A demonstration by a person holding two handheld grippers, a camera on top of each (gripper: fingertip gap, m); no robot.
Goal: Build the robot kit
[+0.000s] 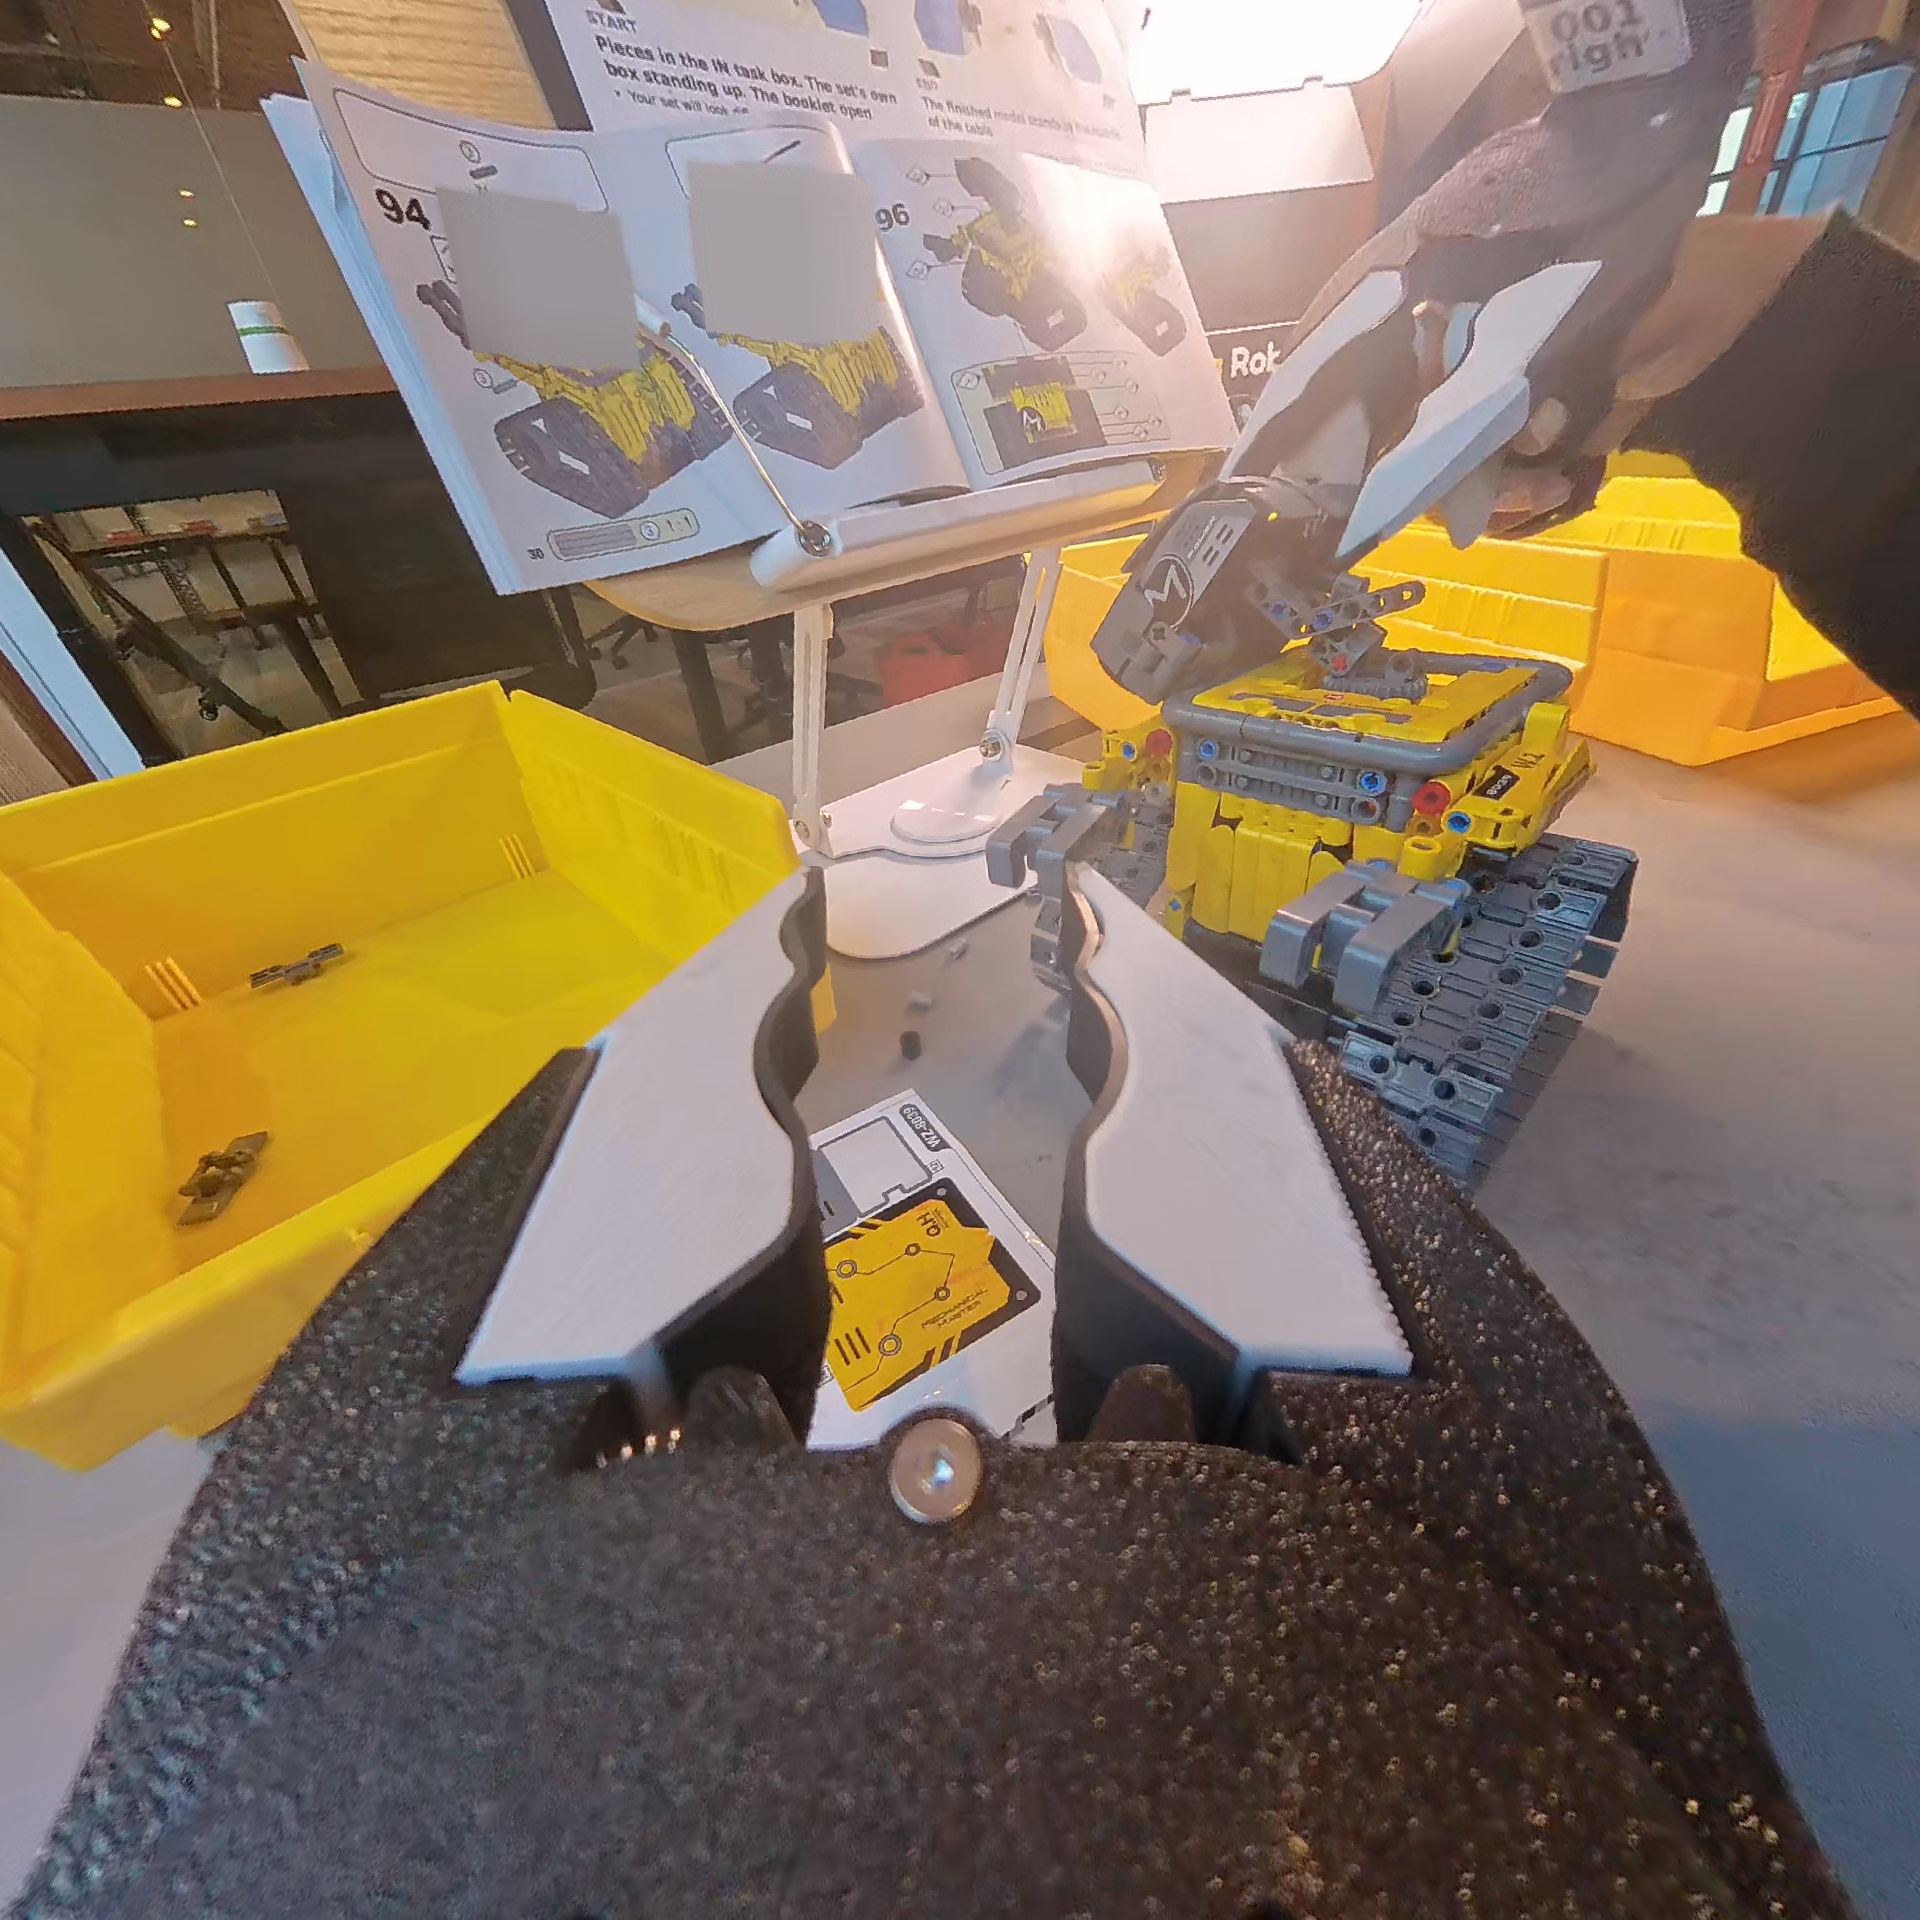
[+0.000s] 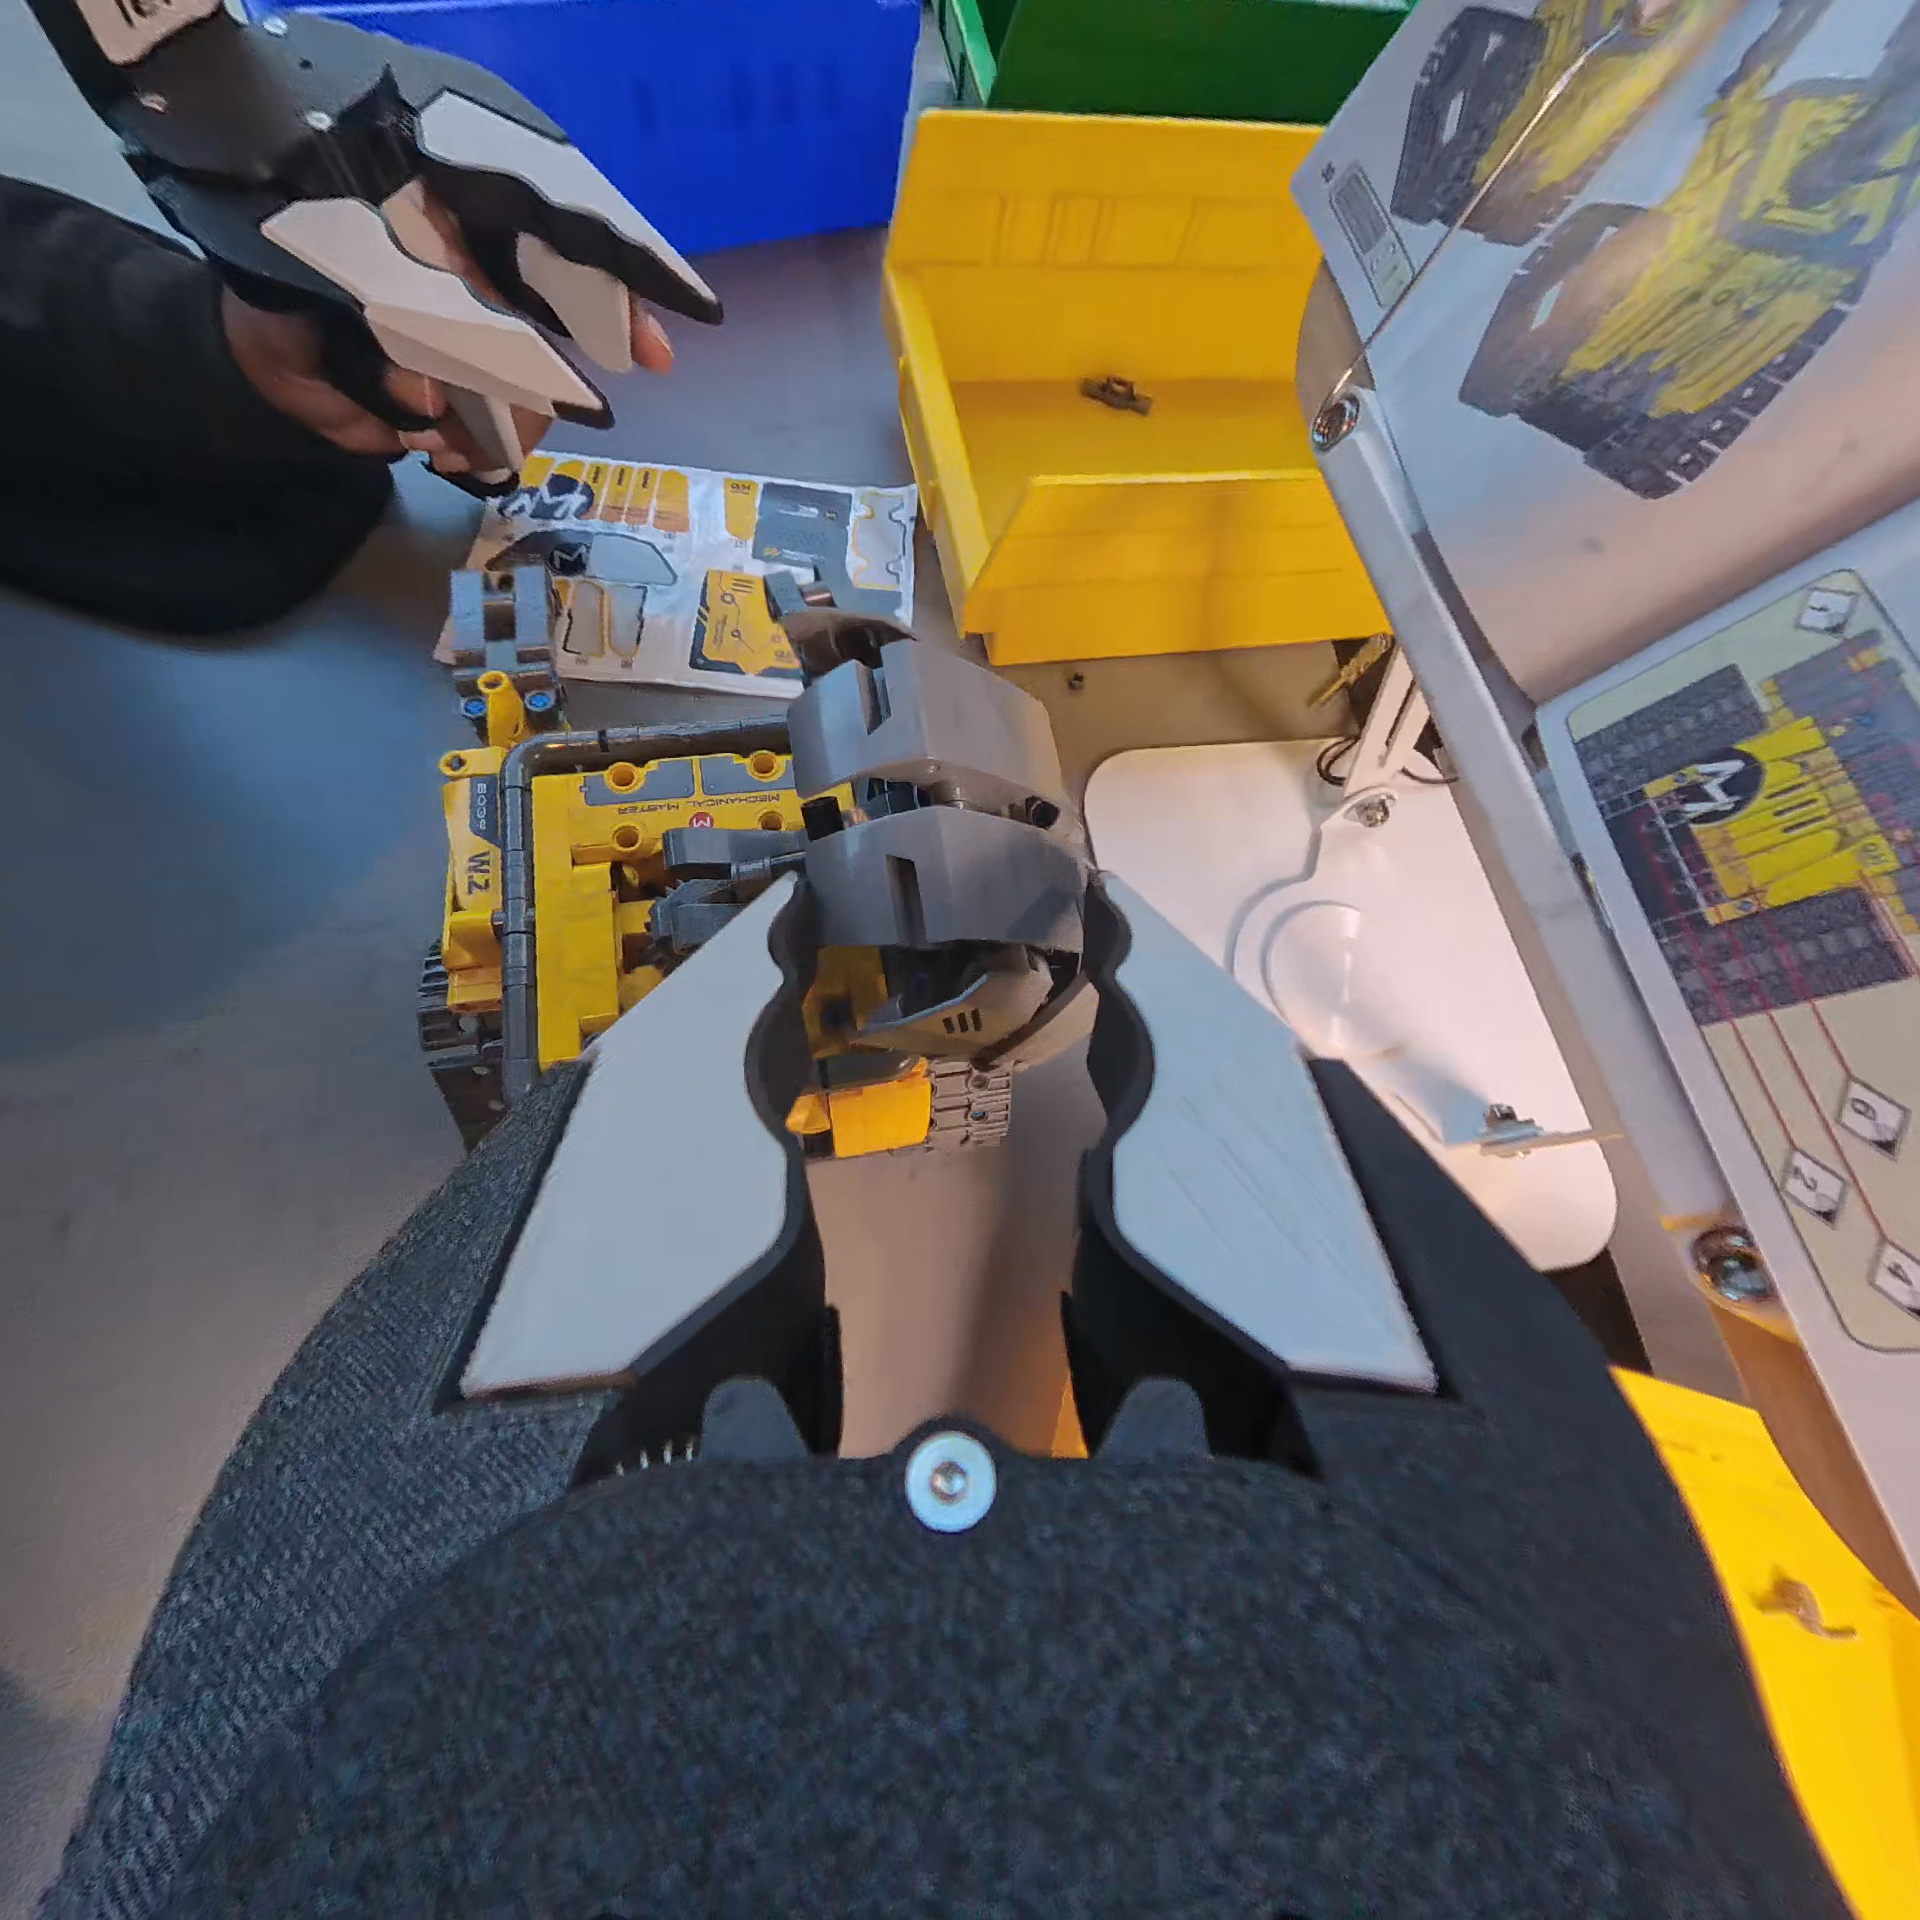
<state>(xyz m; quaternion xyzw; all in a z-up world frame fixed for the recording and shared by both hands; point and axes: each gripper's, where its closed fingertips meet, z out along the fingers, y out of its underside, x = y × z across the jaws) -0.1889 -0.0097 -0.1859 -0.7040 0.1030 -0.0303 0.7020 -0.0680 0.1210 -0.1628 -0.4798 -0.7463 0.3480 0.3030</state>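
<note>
A yellow and grey tracked brick robot model point(image 1: 1351, 831) stands on the grey table. My right gripper point(image 2: 948, 894) is shut on the model's grey head piece point(image 2: 935, 769) and holds it tilted just above the top of the body point(image 2: 582, 894). In the left wrist view the right gripper point(image 1: 1304, 520) comes down from the upper right with the head piece point(image 1: 1184, 592) at its tips. My left gripper point(image 1: 940, 894) is open and empty, low over a sticker sheet point(image 1: 935, 1278), left of the model. The left gripper point(image 2: 644, 364) also shows at the upper left of the right wrist view.
A yellow bin point(image 1: 623, 790) with two small dark parts point(image 1: 296, 966) sits left of the model. An open instruction booklet point(image 1: 727, 343) rests on a white stand point(image 1: 935, 821) behind. Small loose pieces point(image 1: 914, 1003) lie on the table. More yellow bins point(image 1: 1558, 623), a blue bin point(image 2: 675, 104) and a green bin point(image 2: 1195, 52) stand around. Across from one pair of fingers to the other is roughly 20 cm.
</note>
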